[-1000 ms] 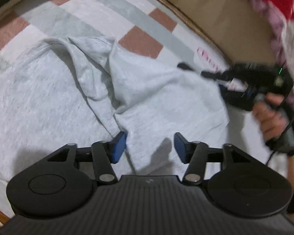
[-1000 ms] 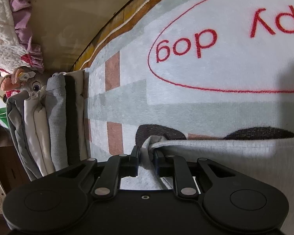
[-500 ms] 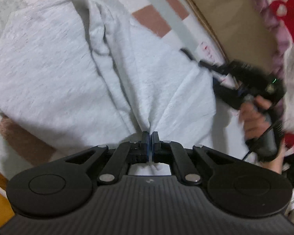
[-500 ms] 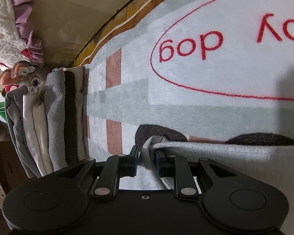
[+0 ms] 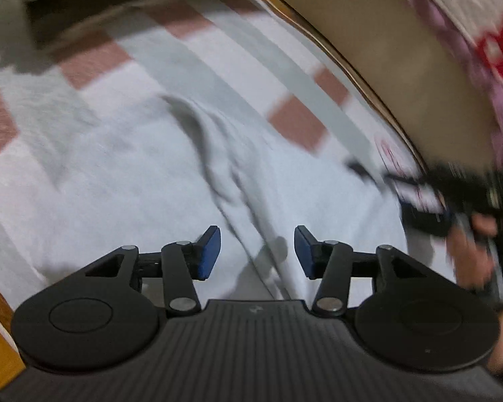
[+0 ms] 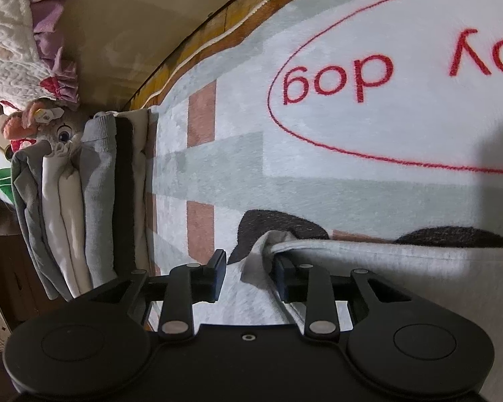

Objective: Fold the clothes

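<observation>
Checked blanket (image 5: 191,77); grey garment (image 5: 117,181) flat, crease running away from camera

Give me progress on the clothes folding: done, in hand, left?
Done: a stack of folded clothes sits at the blanket's edge. In hand: the light grey garment, partly folded; both the left gripper and right gripper have just opened, pads off the cloth. Left: finishing folds, stacking.

Light grey garment (image 6: 402,261): soft heathered knit, matt. Blanket (image 6: 318,154) beneath: napped fleece, printed. Bed frame edge (image 6: 198,50), upper left: glossy varnished wood. Gripper bodies are seen as matt black plastic.
</observation>
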Available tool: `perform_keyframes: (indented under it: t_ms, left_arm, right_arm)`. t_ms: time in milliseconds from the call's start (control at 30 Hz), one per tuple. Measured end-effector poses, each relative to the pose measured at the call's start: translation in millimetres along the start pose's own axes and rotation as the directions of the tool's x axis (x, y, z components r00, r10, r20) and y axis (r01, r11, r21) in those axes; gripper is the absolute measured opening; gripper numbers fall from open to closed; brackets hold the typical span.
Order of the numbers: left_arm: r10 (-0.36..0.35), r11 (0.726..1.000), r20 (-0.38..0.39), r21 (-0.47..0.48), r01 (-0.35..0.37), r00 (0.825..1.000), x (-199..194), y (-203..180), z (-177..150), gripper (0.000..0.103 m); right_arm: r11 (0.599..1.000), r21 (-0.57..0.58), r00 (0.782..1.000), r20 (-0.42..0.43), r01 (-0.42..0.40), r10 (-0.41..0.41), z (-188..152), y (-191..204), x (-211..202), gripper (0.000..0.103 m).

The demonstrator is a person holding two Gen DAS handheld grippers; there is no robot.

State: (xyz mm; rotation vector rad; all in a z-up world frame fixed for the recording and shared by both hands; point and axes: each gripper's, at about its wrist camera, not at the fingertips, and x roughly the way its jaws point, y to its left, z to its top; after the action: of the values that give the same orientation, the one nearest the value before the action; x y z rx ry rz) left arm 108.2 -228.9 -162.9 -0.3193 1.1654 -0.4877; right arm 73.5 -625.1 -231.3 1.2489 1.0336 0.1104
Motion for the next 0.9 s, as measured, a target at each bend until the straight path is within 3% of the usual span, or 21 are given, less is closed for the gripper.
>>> perform_keyframes:
  t_ms: [167,333,400,433,467,500,633,700,833,867,900]
  left_arm:
    - [-0.145,0.979,-0.007,-0.143,0.143,0.989,23,27,12,0.052]
    - [-0.240,0.916,0.080,-0.312,0.253,0.968,37,41,15,0.064]
    - [-0.259,0.893,0.116,-0.350,0.284,0.959,41,45,17,0.062]
    - [-0.261,0.891,0.123,-0.351,0.288,0.958,42,46,20,0.054]
    - [-0.255,0.899,0.122,-0.336,0.282,0.959,43,46,24,0.027]
    - [-0.243,0.913,0.117,-0.307,0.268,0.963,43,44,28,0.015]
    - [-0.199,0.963,0.103,-0.165,0.214,0.975,42,33,39,0.009]
    - [-0.193,0.968,0.095,-0.143,0.205,0.977,42,31,41,0.009]
    - [-0.191,0.956,0.087,-0.209,0.205,0.978,53,37,42,0.017]
    - [-0.185,0.963,0.085,-0.183,0.197,0.979,55,36,44,0.005]
    - [-0.172,0.974,0.087,-0.131,0.183,0.981,55,32,48,0.006]
  right_arm:
    - [1.000,-0.015,1.000,0.001,0.009,-0.009,-1,2,1,0.037]
    - [1.000,-0.018,1.000,0.000,0.010,-0.010,0,3,1,0.037]
    - [1.000,-0.018,1.000,0.000,0.010,-0.010,0,2,1,0.037]
    - [1.000,-0.018,1.000,-0.001,0.009,-0.009,0,2,1,0.037]
    - [1.000,-0.017,1.000,-0.001,0.009,-0.009,0,2,1,0.037]
    - [1.000,-0.016,1.000,-0.001,0.008,-0.008,0,2,1,0.037]
    - [1.000,-0.017,1.000,-0.001,0.009,-0.009,0,2,1,0.037]
    - [1.000,-0.021,1.000,-0.001,0.011,-0.011,0,2,1,0.037]
    - [1.000,-0.021,1.000,0.000,0.012,-0.012,0,3,1,0.037]
    - [1.000,-0.019,1.000,0.001,0.011,-0.011,0,3,1,0.037]
    - [1.000,-0.015,1.000,0.002,0.009,-0.009,-1,2,1,0.037]
